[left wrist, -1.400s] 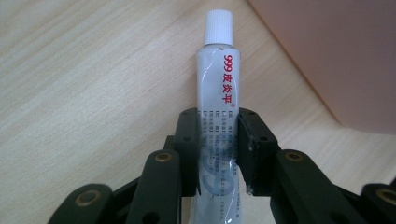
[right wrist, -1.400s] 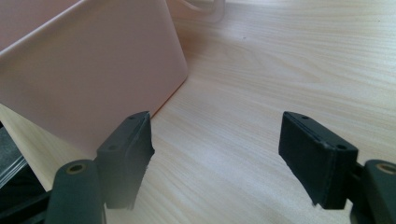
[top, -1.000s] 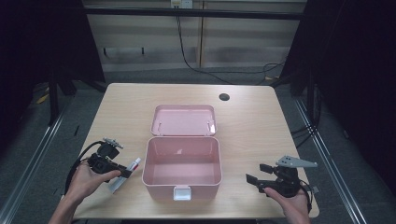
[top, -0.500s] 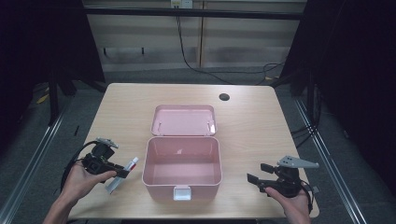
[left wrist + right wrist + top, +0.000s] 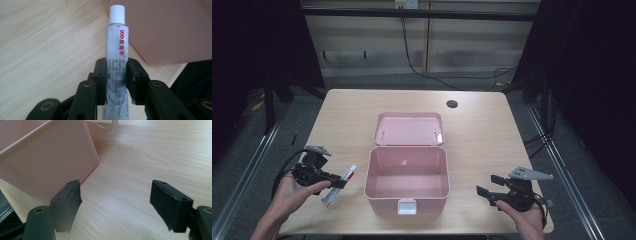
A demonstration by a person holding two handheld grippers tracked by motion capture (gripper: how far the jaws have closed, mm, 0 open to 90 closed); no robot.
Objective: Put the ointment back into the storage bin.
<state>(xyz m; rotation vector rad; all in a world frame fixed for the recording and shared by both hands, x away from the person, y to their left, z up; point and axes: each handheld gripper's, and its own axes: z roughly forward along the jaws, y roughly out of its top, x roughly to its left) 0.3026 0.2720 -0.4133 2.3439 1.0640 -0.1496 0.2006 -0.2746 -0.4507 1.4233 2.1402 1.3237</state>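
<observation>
Left gripper (image 5: pixel 117 80) pinching ointment tube (image 5: pixel 117 45) at lower body, beside open pink box (image 5: pixel 406 192). Right gripper (image 5: pixel 115 202) spread, idle. Light, soft-walled, slick; best held mid-body, gently, away from cap.

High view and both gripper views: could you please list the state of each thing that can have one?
Pink box: open, nothing inside.
Lid: folded back flat on the table.
Tube: white cap on, held at its lower end.
Left gripper: shut on the tube.
Right gripper: open, nothing between its fingers.
</observation>
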